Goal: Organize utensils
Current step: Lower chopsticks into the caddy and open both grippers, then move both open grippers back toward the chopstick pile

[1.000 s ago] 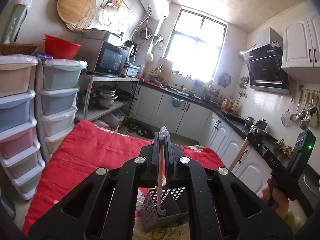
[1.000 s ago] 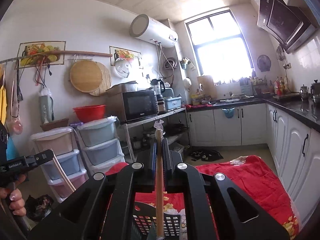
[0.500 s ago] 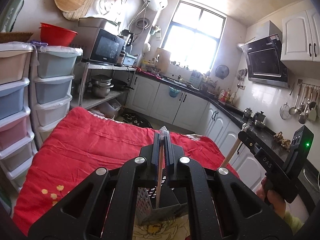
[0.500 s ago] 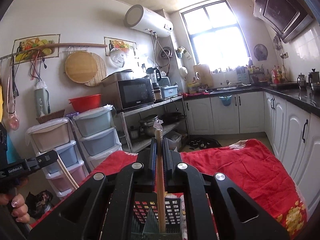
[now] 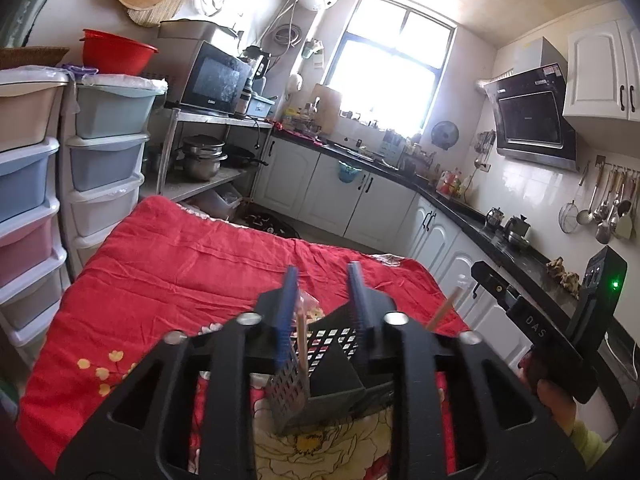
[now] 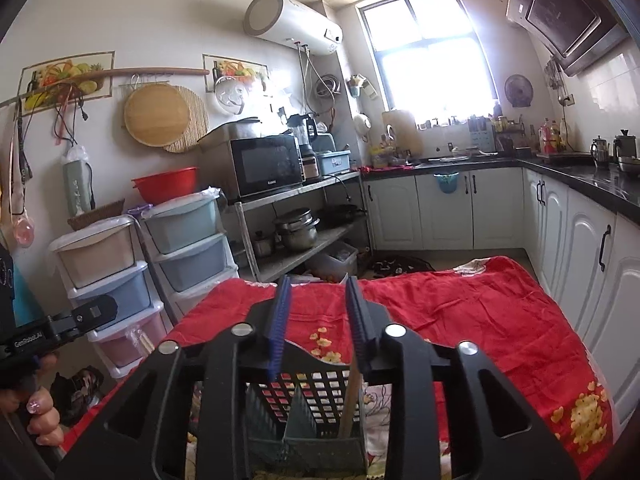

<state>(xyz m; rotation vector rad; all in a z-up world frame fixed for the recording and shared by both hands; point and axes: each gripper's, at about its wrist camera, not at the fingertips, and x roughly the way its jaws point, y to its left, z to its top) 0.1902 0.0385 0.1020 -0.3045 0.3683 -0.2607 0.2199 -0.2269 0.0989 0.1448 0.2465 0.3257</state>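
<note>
Left wrist view is showing the left gripper hanging low over the perforated utensil holder, which is standing on the counter under a red cloth. A second ago its fingers were pressed together on a wooden chopstick. Now they are spreading, and the stick is standing free in the holder's left-hand compartment, just beside the left pad. Whether it is still brushing that pad I cannot tell.

Moving right, the right wrist view is telling the same story. The right gripper is sitting lower over the same holder than it was a moment back, and its fingers are opening too. Its own chopstick is no longer being pinched. It is leaning upright in the right-hand compartment, close against the right finger.

Both sticks are therefore resting in the holder, one per compartment, so this placing step is looking as good as finished. What is probably remaining is lifting both grippers straight up, taking care that neither finger is dragging a stick back out.
</note>
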